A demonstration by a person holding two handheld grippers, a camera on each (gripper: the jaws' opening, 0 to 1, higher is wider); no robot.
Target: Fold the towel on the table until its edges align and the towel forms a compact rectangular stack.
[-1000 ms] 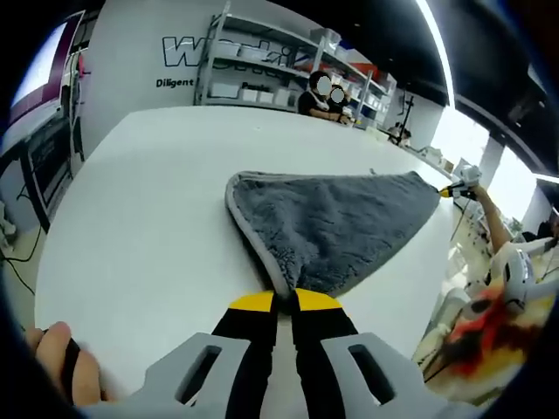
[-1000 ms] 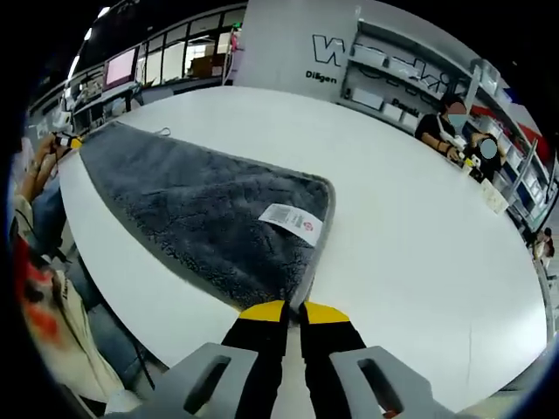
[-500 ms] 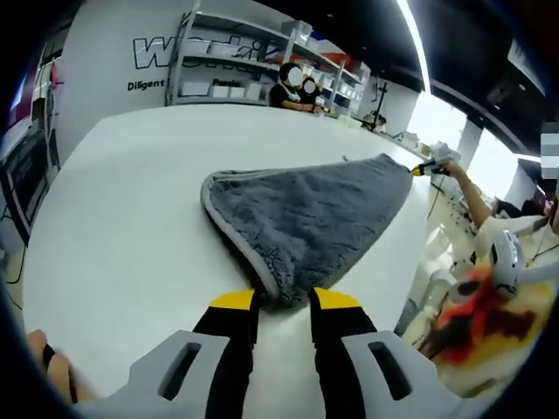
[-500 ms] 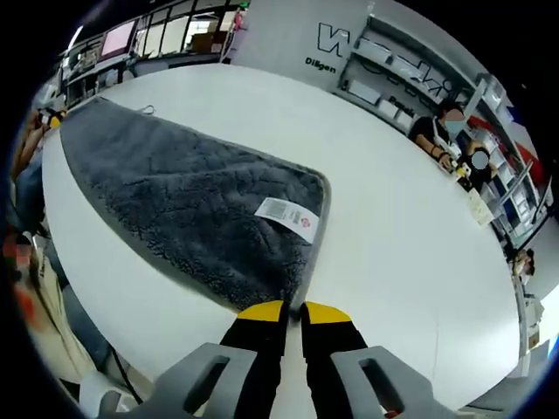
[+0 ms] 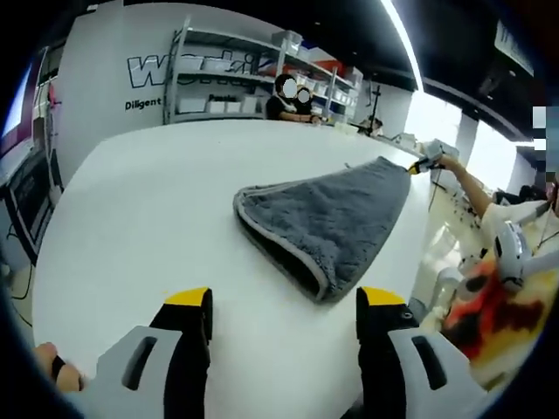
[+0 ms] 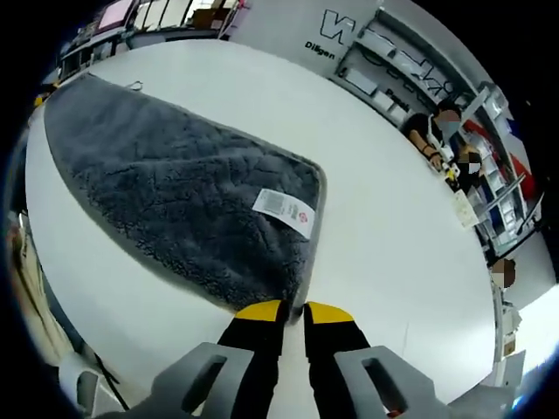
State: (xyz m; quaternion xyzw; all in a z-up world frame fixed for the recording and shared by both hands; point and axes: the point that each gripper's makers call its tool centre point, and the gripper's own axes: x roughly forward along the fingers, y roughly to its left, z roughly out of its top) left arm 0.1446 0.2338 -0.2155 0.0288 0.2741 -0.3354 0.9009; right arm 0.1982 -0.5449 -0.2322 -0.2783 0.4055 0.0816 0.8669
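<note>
In the left gripper view, the left gripper [image 5: 285,301] is held low over the near part of the white table [image 5: 140,201], its two yellow-tipped jaws spread wide apart with bare tabletop between them; nothing is held. A fingertip of the person's hand [image 5: 52,365] is seen at the lower left, beside the gripper body. Just beyond the jaws, the grey towel [image 5: 327,218] lies flat on the table, folded, with its rounded folded corner nearest the gripper and its pale trimmed edge running along the side. The towel stretches away toward the table's far right edge, where its far corner is met by the right gripper [image 5: 422,163], held out by the person's forearm [image 5: 467,185]. Shelving [image 5: 236,78] and a wall with lettering are seen beyond the table's far edge.

In the right gripper view, the right gripper [image 6: 293,308] is seen with its jaws closed together, and the near corner of the towel [image 6: 175,188] appears pinched between the yellow tips. From there the towel is spread out along the table [image 6: 384,218] toward the far left edge, close to the table's left side. A white label [image 6: 284,208] lies on top of the towel near its right edge. Farther off, shelving [image 6: 393,65] is ranged along the wall.
</note>
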